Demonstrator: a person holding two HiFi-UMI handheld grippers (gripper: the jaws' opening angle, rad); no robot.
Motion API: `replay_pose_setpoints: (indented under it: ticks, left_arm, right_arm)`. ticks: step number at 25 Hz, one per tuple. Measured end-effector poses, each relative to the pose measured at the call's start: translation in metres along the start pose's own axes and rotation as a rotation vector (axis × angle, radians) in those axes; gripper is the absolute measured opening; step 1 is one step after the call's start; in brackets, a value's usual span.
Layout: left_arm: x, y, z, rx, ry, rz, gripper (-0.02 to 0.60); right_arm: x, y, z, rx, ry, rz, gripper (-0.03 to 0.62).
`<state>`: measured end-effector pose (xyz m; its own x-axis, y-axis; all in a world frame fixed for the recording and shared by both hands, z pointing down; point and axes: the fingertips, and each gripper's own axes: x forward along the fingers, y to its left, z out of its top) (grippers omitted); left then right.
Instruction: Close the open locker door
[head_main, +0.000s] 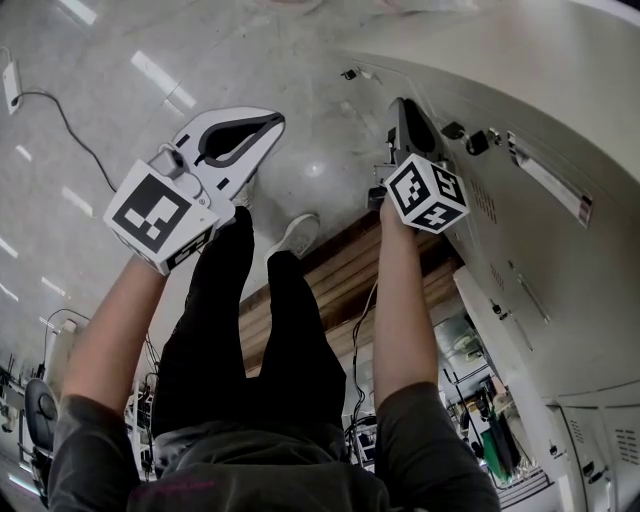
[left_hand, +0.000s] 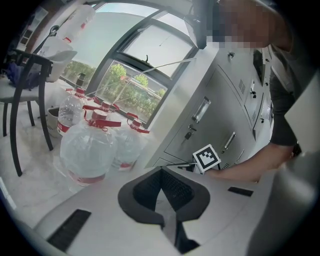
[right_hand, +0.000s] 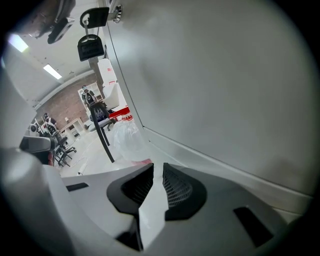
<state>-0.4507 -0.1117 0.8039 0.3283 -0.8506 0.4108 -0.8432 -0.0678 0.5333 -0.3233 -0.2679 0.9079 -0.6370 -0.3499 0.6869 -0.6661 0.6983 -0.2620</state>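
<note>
A pale grey locker door fills most of the right gripper view, and a key with a black tag hangs from its lock at the top left. In the head view the door runs along the right side among other lockers. My right gripper is held up against that door's face; its jaws stand a narrow slit apart with nothing between them. My left gripper hangs in the air to the left, away from the lockers. It is shut and holds nothing.
Large water bottles with red caps stand on the floor by a window, with a black chair beside them. Under me are my legs, a shoe and wooden boards. A cable trails across the glossy floor at the left.
</note>
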Motion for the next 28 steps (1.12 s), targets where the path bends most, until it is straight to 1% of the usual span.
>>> replay_pose_setpoints:
  ticks: [6, 9, 13, 17, 22, 25, 28]
  left_arm:
    - [-0.003, -0.002, -0.001, -0.007, 0.012, -0.004, 0.014]
    - [-0.005, -0.007, 0.002, 0.007, -0.013, 0.001, 0.014]
    - [-0.013, -0.017, 0.000, -0.003, -0.015, 0.014, 0.014]
    - [-0.024, -0.032, 0.011, 0.031, -0.086, 0.038, 0.014]
    - [-0.054, -0.065, 0.017, 0.024, -0.105, 0.057, 0.014]
    - [-0.077, -0.086, 0.034, 0.065, -0.178, 0.085, 0.014]
    - [-0.103, -0.115, 0.046, 0.082, -0.223, 0.110, 0.014]
  right_arm:
    - [0.001, -0.002, 0.000, 0.003, 0.001, -0.001, 0.069]
    - [-0.002, 0.003, 0.000, -0.004, 0.002, 0.015, 0.069]
    - [-0.011, 0.015, -0.002, -0.021, 0.004, 0.046, 0.069]
    - [-0.028, 0.039, -0.001, -0.064, 0.003, 0.097, 0.069]
    - [-0.071, 0.081, 0.009, -0.095, -0.019, 0.184, 0.069]
    - [-0.106, 0.108, 0.022, -0.118, -0.049, 0.242, 0.067]
    - [-0.145, 0.129, 0.033, -0.146, -0.071, 0.291, 0.063]
